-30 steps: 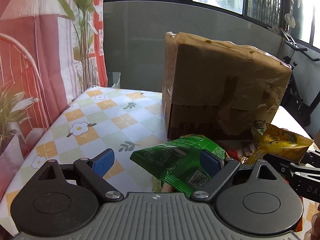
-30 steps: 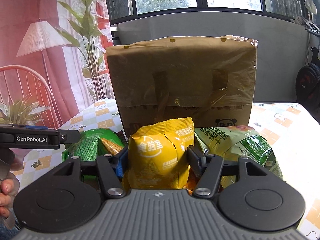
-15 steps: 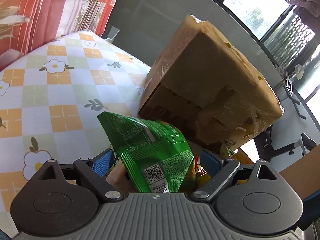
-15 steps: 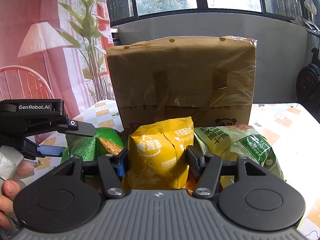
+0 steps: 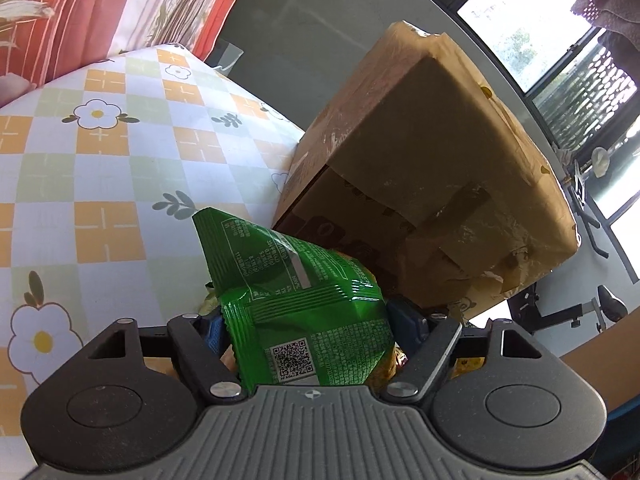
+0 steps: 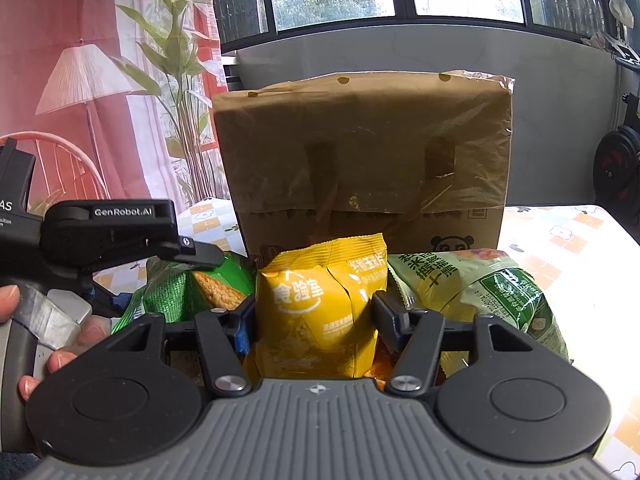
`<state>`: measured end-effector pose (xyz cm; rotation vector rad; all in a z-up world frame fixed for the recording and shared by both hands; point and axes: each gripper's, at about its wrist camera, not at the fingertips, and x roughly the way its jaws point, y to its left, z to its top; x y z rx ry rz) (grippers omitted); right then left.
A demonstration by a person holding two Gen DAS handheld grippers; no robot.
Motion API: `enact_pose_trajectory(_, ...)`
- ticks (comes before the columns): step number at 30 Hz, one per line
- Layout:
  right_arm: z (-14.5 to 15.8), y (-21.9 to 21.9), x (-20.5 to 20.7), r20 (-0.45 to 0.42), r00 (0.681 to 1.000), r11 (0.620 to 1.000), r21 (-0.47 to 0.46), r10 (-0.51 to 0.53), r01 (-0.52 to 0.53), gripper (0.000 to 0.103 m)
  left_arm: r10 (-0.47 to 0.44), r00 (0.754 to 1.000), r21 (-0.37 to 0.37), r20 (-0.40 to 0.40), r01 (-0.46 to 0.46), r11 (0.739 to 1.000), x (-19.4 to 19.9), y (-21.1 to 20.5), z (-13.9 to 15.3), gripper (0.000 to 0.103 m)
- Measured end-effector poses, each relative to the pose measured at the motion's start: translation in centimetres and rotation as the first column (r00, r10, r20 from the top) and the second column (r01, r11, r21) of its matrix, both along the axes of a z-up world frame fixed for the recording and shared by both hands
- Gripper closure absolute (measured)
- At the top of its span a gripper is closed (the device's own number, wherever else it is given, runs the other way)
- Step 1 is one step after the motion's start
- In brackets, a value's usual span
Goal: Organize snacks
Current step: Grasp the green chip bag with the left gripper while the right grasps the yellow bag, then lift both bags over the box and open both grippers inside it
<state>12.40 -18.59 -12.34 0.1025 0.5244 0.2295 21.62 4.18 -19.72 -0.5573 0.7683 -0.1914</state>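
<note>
Glossy, crinkled plastic film wraps the green snack bag [image 5: 304, 304] and yellow snack bag [image 6: 320, 304]; the cardboard box [image 6: 364, 152] wears wrinkled shiny tape (matt brown beneath), on a smooth patterned bench [image 5: 100, 184] cloth.

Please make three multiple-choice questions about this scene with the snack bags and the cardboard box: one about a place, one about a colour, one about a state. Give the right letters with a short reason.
1. Where is the cardboard box relative to the yellow bag?
A. behind it
B. under it
C. in front of it

2. What colour is the bag between the fingers of the left gripper?
A. red
B. green
C. blue

3. How does the right gripper stand?
A. wide open over bare cloth
B. out of view
C. closed on the yellow bag

Answers:
1 A: the box rises behind the bag on the table.
2 B: the green bag sits between its pads.
3 C: both pads press the bag's sides.
</note>
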Motion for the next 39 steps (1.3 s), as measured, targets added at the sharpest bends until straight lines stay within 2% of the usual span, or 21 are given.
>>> enact_pose_trajectory(2, 0.0, 0.0, 0.0, 0.0, 1.0, 1.0, 0.001, 0.0, 0.0, 0.043, -0.007, 1.0, 0.006, 0.004, 0.007, 1.0, -0.7, 0.2, 0.4, 0.025)
enact_pose_trajectory(4, 0.2, 0.0, -0.1, -0.002, 1.0, 1.0, 0.005, 0.0, 0.0, 0.043, -0.014, 0.999, 0.035, 0.051, 0.012, 0.999, -2.0, 0.4, 1.3, 0.026)
enact_pose_trajectory(9, 0.9, -0.4, -0.6, 0.02, 1.0, 1.0, 0.027, 0.004, -0.005, 0.044, -0.008, 0.981, 0.183, 0.195, -0.028, 0.983, -5.5, 0.4, 3.9, 0.028)
enact_pose_trajectory(12, 1.3, -0.4, -1.1, 0.035, 0.999, 0.999, 0.032, 0.002, -0.003, 0.044, 0.0, 0.969, 0.23, 0.246, -0.058, 0.972, -6.8, 0.2, 4.9, 0.028)
enact_pose_trajectory(25, 4.3, -1.9, -2.4, 0.13, 0.992, 0.999, 0.043, 0.007, -0.013, 0.044, -0.036, 0.95, 0.305, 0.31, -0.064, 0.95, -8.1, -0.3, 7.0, 0.028)
enact_pose_trajectory(34, 8.4, -4.8, -1.1, 0.232, 0.973, 1.0, 0.026, 0.008, -0.014, 0.044, -0.096, 0.898, 0.366, 0.429, -0.076, 0.927, -7.3, -1.4, 11.1, 0.028)
enact_pose_trajectory(39, 10.6, -6.4, 1.0, 0.265, 0.964, 0.999, 0.049, 0.0, -0.014, 0.044, -0.135, 0.863, 0.384, 0.487, -0.073, 0.92, -5.9, -2.6, 13.7, 0.028)
